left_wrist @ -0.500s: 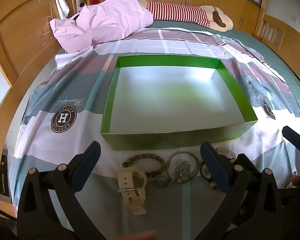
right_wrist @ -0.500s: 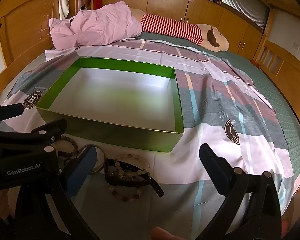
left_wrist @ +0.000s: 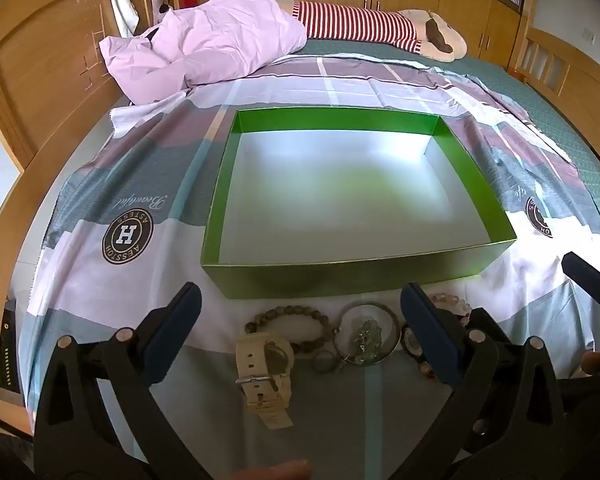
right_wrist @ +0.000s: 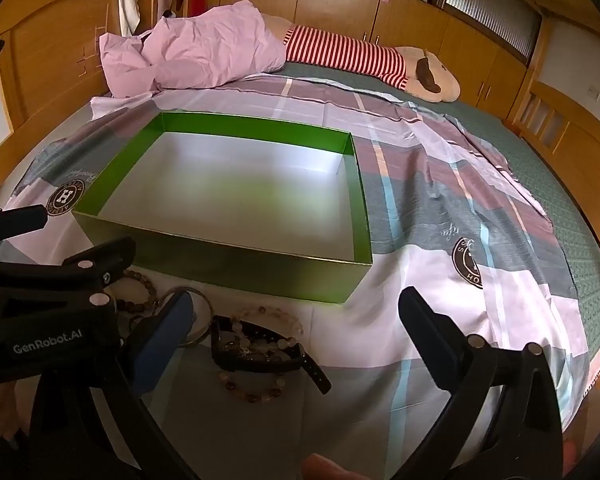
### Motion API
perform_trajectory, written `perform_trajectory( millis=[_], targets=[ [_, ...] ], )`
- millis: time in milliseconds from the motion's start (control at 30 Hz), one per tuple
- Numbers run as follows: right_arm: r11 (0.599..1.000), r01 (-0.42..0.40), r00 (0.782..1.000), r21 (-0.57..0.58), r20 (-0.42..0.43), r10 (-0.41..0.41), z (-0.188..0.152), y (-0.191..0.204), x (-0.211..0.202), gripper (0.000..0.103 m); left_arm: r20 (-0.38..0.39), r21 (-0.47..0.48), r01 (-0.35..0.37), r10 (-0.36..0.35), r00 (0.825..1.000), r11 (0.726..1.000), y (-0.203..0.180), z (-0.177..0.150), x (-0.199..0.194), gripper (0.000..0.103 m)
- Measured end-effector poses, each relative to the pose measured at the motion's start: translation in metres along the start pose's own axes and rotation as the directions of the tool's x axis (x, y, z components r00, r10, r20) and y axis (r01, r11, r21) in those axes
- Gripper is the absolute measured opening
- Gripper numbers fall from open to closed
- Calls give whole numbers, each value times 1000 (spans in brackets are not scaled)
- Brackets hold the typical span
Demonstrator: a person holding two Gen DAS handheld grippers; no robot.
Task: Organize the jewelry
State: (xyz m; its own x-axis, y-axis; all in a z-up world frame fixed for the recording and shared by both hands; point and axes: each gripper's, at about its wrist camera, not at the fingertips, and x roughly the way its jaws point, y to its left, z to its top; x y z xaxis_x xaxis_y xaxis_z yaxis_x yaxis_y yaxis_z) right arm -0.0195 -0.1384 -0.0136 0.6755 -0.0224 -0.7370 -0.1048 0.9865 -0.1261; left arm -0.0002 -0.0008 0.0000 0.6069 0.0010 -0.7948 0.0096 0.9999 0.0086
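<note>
Both grippers hover low over the bed's patchwork sheet with their jaws spread wide and nothing between them. Ahead of the left gripper, just beyond its blue-padded fingertips, stands a shallow green box with a pale, bare floor; its near wall runs across the view. The jewelry lies in a row on the sheet between that wall and the jaws. A cream wristwatch lies almost centred between the left jaws, its strap pointing back toward the camera. Just beyond it is a brown beaded bracelet, touching or overlapping the watch's far end. To the right of these, close to the inner side of the right-hand finger, a metal bangle encircles a greenish pendant, with a small ring at its near-left edge. Partly hidden behind that finger are pale pink beads. From the right wrist camera, the right gripper has a black-strapped watch between its jaws, nearer the left-hand finger, tangled with two pale beaded bracelets; which lies on top I cannot tell. The left gripper's black body crosses the left side of that view, covering part of the brown beads and bangle. Far beyond the box lie a crumpled pink quilt and a striped plush toy.
</note>
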Motion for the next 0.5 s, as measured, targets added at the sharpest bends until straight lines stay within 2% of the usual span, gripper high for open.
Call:
perform_trajectory(
  millis=[500],
  targets=[
    [1000,-8,1000,-3,-9,8,-1,1,4,101,-6,3,-2,2,1000,1000,1,-6,3,99]
  ],
)
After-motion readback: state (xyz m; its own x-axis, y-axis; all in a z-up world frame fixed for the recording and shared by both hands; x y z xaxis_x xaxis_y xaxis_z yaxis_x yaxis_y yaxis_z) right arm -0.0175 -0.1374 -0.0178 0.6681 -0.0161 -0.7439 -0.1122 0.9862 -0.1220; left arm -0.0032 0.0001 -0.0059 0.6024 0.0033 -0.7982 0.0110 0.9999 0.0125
